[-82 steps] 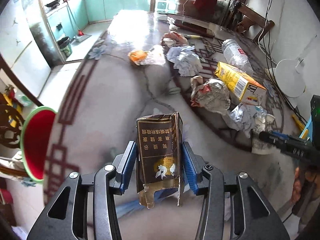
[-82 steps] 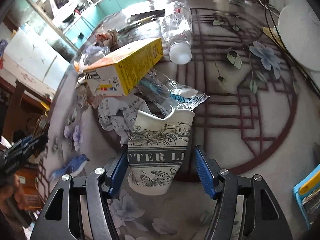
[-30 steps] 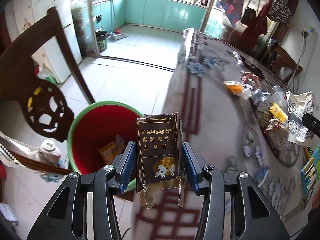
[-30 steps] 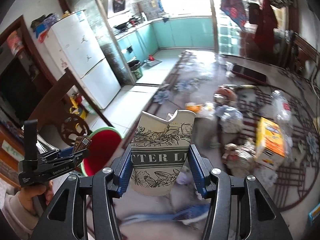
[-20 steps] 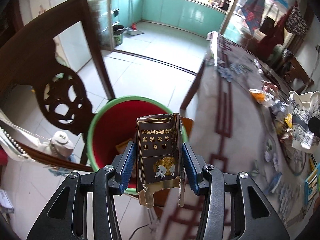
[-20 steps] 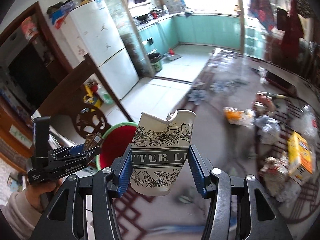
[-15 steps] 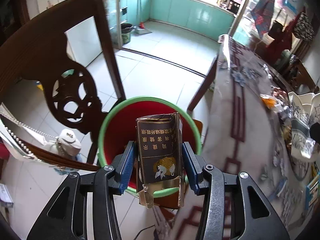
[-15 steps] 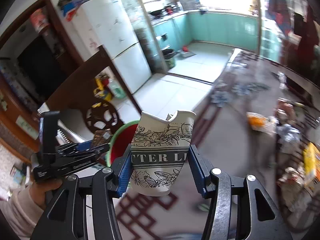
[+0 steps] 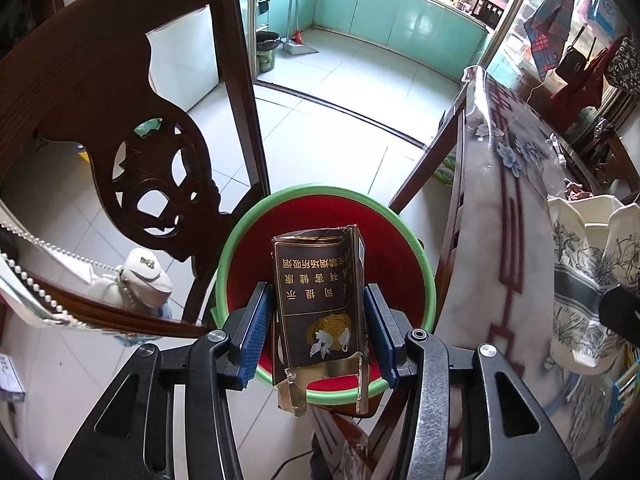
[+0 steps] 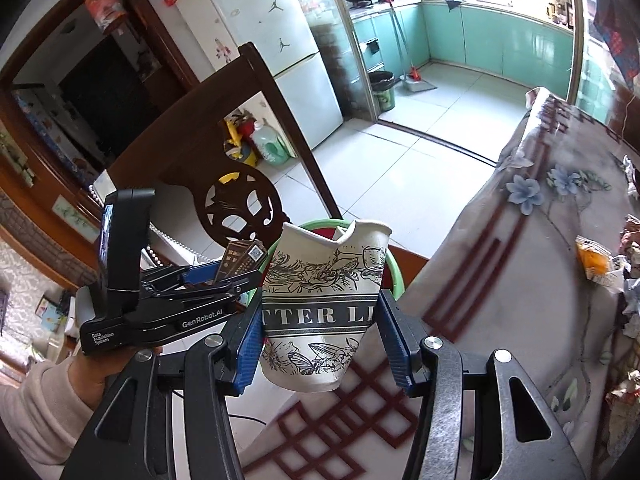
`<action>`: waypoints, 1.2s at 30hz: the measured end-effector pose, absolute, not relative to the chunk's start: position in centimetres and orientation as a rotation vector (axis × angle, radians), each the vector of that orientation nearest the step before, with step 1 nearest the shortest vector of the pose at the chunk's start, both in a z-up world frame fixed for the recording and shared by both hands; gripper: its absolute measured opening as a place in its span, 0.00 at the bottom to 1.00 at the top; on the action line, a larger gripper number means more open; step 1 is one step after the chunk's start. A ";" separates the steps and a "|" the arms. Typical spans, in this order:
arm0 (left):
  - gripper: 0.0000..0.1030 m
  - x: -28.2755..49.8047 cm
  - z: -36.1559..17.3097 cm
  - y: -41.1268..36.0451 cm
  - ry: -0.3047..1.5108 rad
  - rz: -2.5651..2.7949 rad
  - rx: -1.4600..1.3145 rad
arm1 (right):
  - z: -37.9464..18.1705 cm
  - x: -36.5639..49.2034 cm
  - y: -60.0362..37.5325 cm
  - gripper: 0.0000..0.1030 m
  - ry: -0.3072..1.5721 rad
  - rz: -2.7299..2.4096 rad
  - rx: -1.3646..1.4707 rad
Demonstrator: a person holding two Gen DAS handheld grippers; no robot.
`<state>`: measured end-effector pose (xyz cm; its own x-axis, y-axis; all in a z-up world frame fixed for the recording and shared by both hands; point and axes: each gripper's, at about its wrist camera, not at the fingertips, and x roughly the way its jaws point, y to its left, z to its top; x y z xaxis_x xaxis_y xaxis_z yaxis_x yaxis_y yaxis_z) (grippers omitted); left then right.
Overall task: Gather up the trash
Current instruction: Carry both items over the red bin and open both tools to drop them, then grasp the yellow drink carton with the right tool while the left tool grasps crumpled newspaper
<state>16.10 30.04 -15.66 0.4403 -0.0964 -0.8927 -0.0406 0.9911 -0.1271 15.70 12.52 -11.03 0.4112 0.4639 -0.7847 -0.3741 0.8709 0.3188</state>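
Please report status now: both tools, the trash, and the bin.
Left tool shut on cigarette pack, over bin. Right tool shut on paper cup, beside the bin at table edge. Chair stands close by bin.

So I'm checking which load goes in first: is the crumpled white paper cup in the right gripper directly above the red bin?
No: the crumpled white paper cup is over the patterned table's edge, with the green-rimmed red bin beyond it.
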 end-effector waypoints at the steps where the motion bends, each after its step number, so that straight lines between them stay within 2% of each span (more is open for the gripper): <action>1: 0.44 16.2 -15.7 30.1 1.116 -0.034 -0.138 | -11.2 15.9 12.6 0.50 1.024 0.530 0.097; 9: 0.44 16.7 -15.8 30.3 1.117 -0.033 -0.139 | -11.2 16.4 13.2 0.50 1.029 0.537 0.077; 11: 0.52 16.7 -15.7 30.3 1.108 -0.010 -0.138 | -11.1 16.3 13.3 0.52 1.013 0.538 0.075; 12: 0.68 16.8 -15.7 30.4 1.106 -0.003 -0.138 | -11.0 16.4 13.4 0.56 1.011 0.543 0.072; 13: 0.80 16.7 -15.6 30.4 1.097 0.008 -0.140 | -11.0 16.4 13.5 0.58 1.007 0.543 0.070; 26: 0.80 15.1 -14.2 30.1 1.058 0.020 -0.156 | -10.1 14.6 10.7 0.60 0.973 0.496 0.112; 32: 0.80 14.0 -13.4 27.5 1.047 -0.018 -0.118 | -9.0 12.5 3.2 0.60 0.931 0.336 0.153; 36: 0.80 13.3 -12.6 24.7 1.038 -0.063 -0.092 | -8.0 11.0 -5.4 0.60 0.905 0.124 0.176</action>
<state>13.32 24.68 -12.63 0.5063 -0.0956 -0.8570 0.0079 0.9943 -0.1062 10.99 -5.37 -7.99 0.6124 0.1810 -0.7696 -0.0329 0.9784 0.2039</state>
